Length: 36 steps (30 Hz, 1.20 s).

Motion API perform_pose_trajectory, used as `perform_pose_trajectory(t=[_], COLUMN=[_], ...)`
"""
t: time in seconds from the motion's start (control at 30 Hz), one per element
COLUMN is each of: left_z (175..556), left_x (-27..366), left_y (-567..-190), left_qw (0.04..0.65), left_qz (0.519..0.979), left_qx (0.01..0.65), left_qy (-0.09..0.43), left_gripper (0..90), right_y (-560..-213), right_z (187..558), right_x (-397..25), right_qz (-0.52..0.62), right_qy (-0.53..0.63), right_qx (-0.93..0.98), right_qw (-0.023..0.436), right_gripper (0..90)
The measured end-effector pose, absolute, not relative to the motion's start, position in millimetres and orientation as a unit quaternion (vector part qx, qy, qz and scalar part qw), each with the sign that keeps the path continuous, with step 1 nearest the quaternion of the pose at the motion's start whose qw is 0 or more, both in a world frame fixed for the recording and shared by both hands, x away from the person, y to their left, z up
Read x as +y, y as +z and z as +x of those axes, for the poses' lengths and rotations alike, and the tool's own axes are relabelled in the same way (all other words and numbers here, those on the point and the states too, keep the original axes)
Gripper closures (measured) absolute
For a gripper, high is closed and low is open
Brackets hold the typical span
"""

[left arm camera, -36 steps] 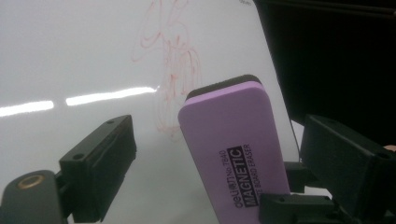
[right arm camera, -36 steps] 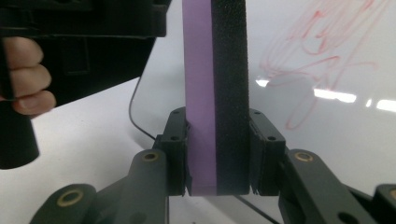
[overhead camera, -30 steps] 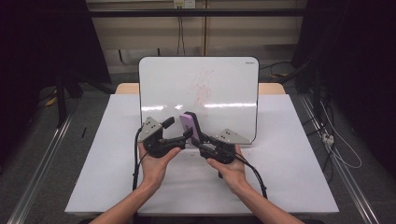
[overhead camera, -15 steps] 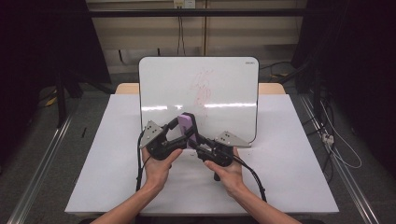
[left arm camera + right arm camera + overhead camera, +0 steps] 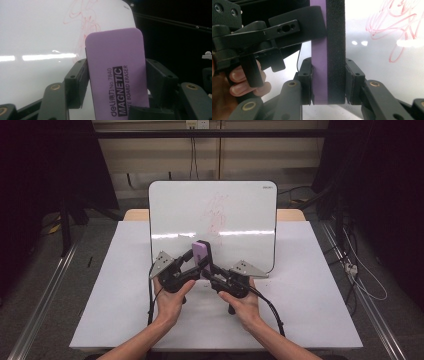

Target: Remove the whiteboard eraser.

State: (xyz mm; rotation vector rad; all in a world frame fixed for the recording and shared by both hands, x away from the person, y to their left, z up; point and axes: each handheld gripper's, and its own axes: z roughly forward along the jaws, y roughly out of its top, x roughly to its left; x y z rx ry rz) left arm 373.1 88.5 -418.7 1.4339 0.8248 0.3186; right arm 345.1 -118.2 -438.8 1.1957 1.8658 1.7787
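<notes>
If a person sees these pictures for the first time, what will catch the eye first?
First, the purple rectangular whiteboard eraser, held upright above the table's middle, with the left gripper and the right gripper both shut on it. Behind it stands the glossy white board, tilted back, with faint red scribbles near its centre.

The eraser (image 5: 116, 75) carries the readable print, running up its purple face toward 12 o'clock in the left gripper view: "deli" with two characters too small to make out, then "No 7840", then "MAGNETIC" in pale letters on a dark bar, and beside it "BOARD ERASER", whose first word is cut off to "ITE". The whiteboard (image 5: 212, 220) bears red scribbles (image 5: 215, 212) that cannot be read, and a small mark at its 1 o'clock corner is too small to tell.
</notes>
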Motion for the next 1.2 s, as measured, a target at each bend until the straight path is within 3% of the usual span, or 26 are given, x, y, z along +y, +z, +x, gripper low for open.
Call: perform_pose_trajectory(t=[0.3, 0.33, 0.47, 0.87, 1.2], left_z=[373, 373, 376, 377, 377], left_x=[88, 89, 96, 105, 113], left_y=[-413, -412, -405, -398, -395], left_qw=[0.664, 0.663, 0.659, 0.646, 0.621], left_qz=[0.642, 0.643, 0.646, 0.658, 0.679], left_qx=[0.355, 0.355, 0.346, 0.347, 0.350], left_qy=[0.141, 0.145, 0.170, 0.170, 0.176], left_gripper=[41.2, 41.2, 41.2, 41.2, 41.2], right_y=[-437, -438, -439, -434, -435], right_z=[344, 344, 343, 343, 332], right_x=[-120, -120, -120, -144, -181], right_qz=[0.394, 0.392, 0.388, 0.403, 0.427], right_qy=[0.602, 0.595, 0.583, 0.542, 0.521], right_qx=[0.676, 0.684, 0.696, 0.712, 0.708], right_qw=[0.162, 0.157, 0.158, 0.189, 0.211], right_gripper=[58.3, 50.6, 40.5, 11.8, 7.2])
